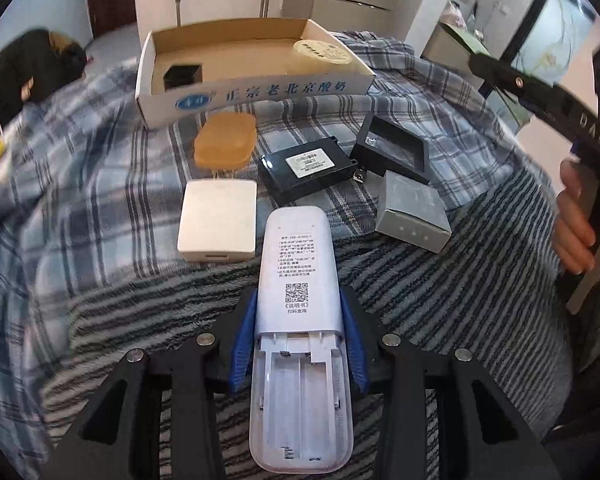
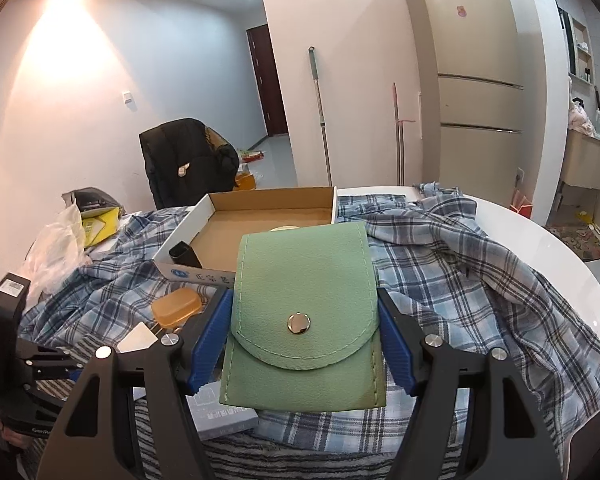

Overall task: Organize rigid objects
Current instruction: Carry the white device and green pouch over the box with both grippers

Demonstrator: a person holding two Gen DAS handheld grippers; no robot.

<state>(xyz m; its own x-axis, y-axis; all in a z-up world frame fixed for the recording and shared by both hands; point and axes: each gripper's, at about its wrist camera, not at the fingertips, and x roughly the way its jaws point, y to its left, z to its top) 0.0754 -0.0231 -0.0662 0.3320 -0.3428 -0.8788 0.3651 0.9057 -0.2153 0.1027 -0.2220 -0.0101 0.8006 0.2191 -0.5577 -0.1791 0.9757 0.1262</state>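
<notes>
A white remote control (image 1: 300, 280) carries black print and a QR square; the pouch (image 2: 304, 312) is pale green with a gold snap; blue-and-white plaid cloth (image 1: 100, 184) covers the middle of the frame, grey-and-black striped cloth (image 1: 440, 300) lower down; the cardboard box (image 1: 256, 92) is white outside with blue lettering, brown inside; an amber translucent case (image 1: 224, 140); a white square adapter (image 1: 218, 220); a grey carton (image 1: 414, 216).

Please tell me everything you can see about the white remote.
The remote is long, white plastic, lying back side up, with printed text and a QR code. Its battery cover is missing, so the empty compartment shows. The left gripper's blue fingers clamp its sides above the striped cloth, pointing toward the box.
</notes>
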